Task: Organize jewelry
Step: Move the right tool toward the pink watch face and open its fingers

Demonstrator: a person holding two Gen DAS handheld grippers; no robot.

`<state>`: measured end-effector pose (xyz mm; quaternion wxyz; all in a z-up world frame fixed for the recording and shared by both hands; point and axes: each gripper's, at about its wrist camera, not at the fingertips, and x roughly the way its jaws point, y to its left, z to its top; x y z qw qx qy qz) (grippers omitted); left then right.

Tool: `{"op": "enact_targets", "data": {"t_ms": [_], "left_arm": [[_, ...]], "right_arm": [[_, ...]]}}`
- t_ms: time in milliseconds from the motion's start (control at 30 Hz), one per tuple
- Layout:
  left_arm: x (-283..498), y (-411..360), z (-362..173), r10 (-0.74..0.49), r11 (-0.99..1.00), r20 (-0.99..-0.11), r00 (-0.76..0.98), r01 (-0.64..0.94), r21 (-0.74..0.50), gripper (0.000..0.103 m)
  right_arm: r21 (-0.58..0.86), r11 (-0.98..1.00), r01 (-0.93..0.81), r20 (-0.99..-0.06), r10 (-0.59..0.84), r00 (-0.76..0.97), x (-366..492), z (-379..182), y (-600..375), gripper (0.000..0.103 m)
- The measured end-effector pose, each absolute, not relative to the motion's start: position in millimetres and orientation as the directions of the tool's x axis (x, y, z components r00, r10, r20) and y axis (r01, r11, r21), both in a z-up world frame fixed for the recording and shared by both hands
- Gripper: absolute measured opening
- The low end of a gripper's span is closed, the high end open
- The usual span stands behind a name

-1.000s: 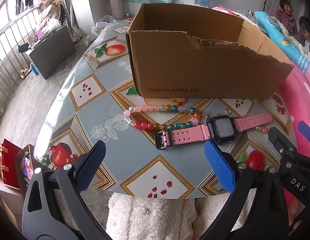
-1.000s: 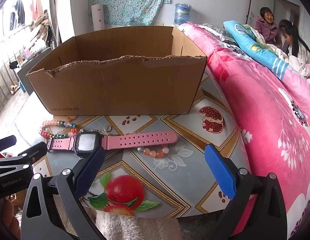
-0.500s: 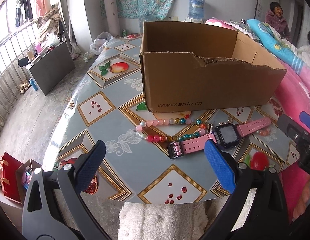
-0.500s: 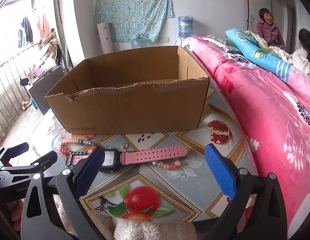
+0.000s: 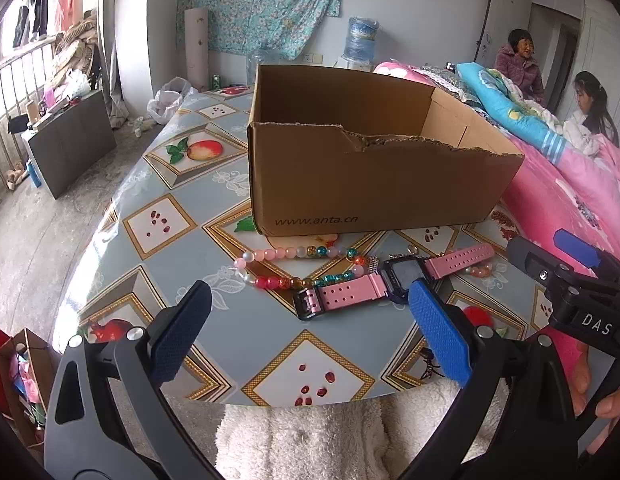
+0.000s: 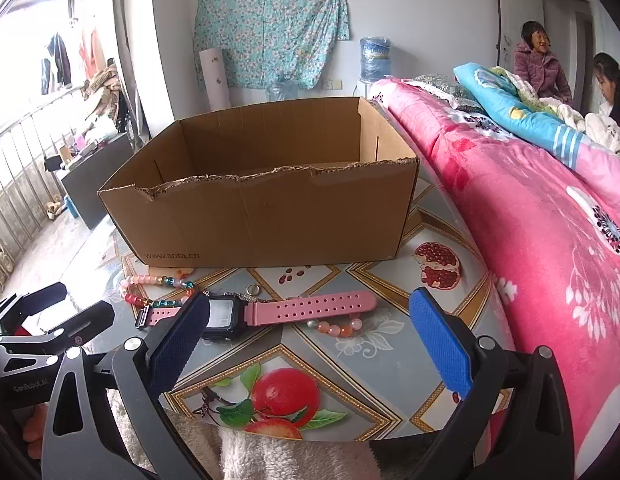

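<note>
Both grippers, left (image 5: 310, 332) and right (image 6: 310, 340), wide open, empty. Risk: snagging multicoloured bead bracelet (image 5: 297, 264) while lifting pink-strapped digital watch (image 5: 390, 280).

Bright window daylight; fisheye-warped edges

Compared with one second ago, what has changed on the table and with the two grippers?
Both grippers have pulled back and risen a little, so more of the cardboard box interior shows. The left gripper and right gripper stayed open; nothing was grasped or released. The pink watch, the bead bracelet and the box stayed in place on the table.
</note>
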<state>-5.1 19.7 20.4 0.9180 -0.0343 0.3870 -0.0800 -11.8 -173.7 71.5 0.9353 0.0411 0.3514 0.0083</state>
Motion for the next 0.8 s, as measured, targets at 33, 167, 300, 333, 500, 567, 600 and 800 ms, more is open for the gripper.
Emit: {"op": "enact_targets", "data": {"t_ms": [33, 167, 300, 333, 500, 567, 600, 800], "left_arm": [[-4, 20, 19, -0.193, 0.981, -0.708, 0.679, 0.126, -0.147, 0.095], [1, 17, 11, -0.253, 0.967, -0.723, 0.642, 0.154, -0.202, 0.095], [4, 15, 9, -0.258, 0.966, -0.723, 0.640, 0.160, -0.204, 0.095], [4, 15, 8, -0.259, 0.966, -0.722, 0.642, 0.158, -0.206, 0.095], [7, 22, 2, -0.269, 0.962, -0.722, 0.637, 0.142, -0.232, 0.095], [8, 24, -1, -0.276, 0.960, -0.724, 0.632, 0.138, -0.245, 0.095], [9, 26, -1, -0.276, 0.960, -0.727, 0.629, 0.135, -0.247, 0.095], [14, 32, 2, -0.255, 0.965, -0.721, 0.644, 0.128, -0.227, 0.095]], "right_arm": [[0.075, 0.997, 0.015, -0.653, 0.038, 0.756, -13, 73, -174, 0.097], [0.058, 0.998, 0.028, -0.647, 0.016, 0.762, -15, 74, -177, 0.097], [0.081, 0.996, 0.036, -0.652, 0.025, 0.758, -13, 70, -181, 0.097], [0.079, 0.996, 0.035, -0.654, 0.025, 0.756, -12, 69, -182, 0.097], [0.082, 0.996, 0.029, -0.662, 0.033, 0.749, -7, 65, -184, 0.097], [0.092, 0.995, 0.028, -0.664, 0.040, 0.746, -7, 64, -185, 0.097], [0.095, 0.995, 0.028, -0.664, 0.043, 0.746, -6, 63, -185, 0.097], [0.107, 0.994, 0.022, -0.658, 0.054, 0.751, -2, 64, -185, 0.097]]}}
